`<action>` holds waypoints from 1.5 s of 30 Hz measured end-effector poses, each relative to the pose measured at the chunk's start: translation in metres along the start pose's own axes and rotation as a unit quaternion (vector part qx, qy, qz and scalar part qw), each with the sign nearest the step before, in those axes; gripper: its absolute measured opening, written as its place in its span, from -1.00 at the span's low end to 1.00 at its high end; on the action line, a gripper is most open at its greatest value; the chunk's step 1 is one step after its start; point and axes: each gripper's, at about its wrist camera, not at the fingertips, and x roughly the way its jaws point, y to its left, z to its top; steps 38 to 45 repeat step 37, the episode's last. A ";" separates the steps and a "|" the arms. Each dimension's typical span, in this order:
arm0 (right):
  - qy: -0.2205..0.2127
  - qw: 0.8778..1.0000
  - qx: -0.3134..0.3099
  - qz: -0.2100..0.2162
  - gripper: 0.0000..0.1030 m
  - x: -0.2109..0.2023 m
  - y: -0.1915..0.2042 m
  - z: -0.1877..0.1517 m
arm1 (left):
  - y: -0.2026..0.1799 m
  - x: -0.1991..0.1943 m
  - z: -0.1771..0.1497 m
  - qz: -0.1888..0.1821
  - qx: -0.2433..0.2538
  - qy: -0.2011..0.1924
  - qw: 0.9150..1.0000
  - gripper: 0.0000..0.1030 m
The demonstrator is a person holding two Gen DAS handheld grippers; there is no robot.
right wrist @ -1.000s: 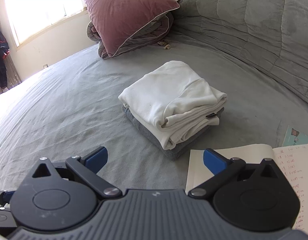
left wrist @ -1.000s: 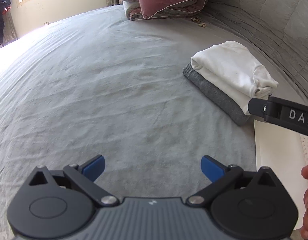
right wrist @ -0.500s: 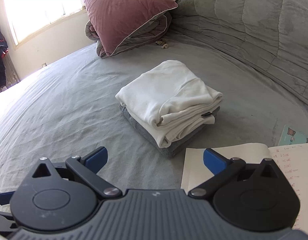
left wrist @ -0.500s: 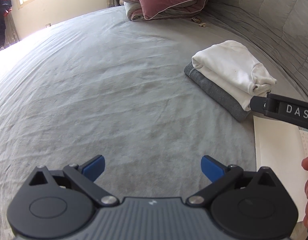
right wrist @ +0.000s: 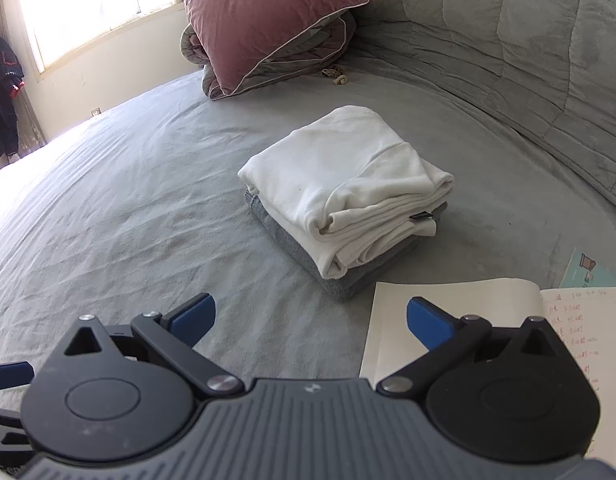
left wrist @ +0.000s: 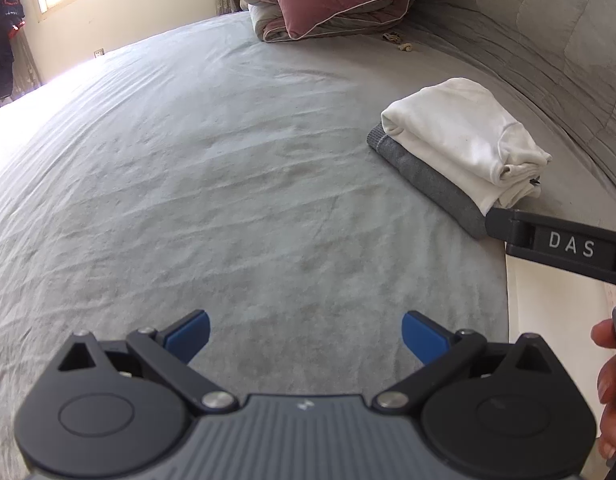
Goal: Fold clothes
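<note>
Here the left gripper (left wrist: 304,334) hangs over bare grey bedsheet (left wrist: 212,184), blue-tipped jaws spread wide, nothing between them. The right gripper (right wrist: 311,318) likewise stands released and empty, its right finger over the blank page of an open notebook (right wrist: 435,320) lying on the sheet. Just beyond the notebook sits the stack: a folded white garment (right wrist: 343,184) squarely on top of a folded grey garment (right wrist: 292,248), the grey edge showing along the near and left sides. No containers in view. Against the frames a second back, the stack sits slightly lower and farther left in the right wrist view, and more of the notebook's written page shows; in the left wrist view the right gripper's black arm has dropped a little lower along the right edge, just in front of the stack's near corner. Fingers of the person's right hand (left wrist: 609,384) curl round that handle. Beyond, a mauve pillow (right wrist: 264,12) leans on a rolled duvet (right wrist: 308,52) near the quilted headboard (right wrist: 527,40).
</note>
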 end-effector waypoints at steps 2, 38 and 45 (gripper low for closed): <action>0.002 1.000 0.000 0.000 1.00 0.000 -0.001 0.000 | -0.001 0.000 0.001 0.001 0.002 0.001 1.000 0.99; 0.013 1.000 -0.012 -0.006 1.00 0.008 0.011 -0.003 | 0.009 -0.002 0.001 0.006 0.007 0.013 1.000 0.99; 0.013 1.000 -0.012 -0.006 1.00 0.008 0.011 -0.003 | 0.009 -0.002 0.001 0.006 0.007 0.013 1.000 0.99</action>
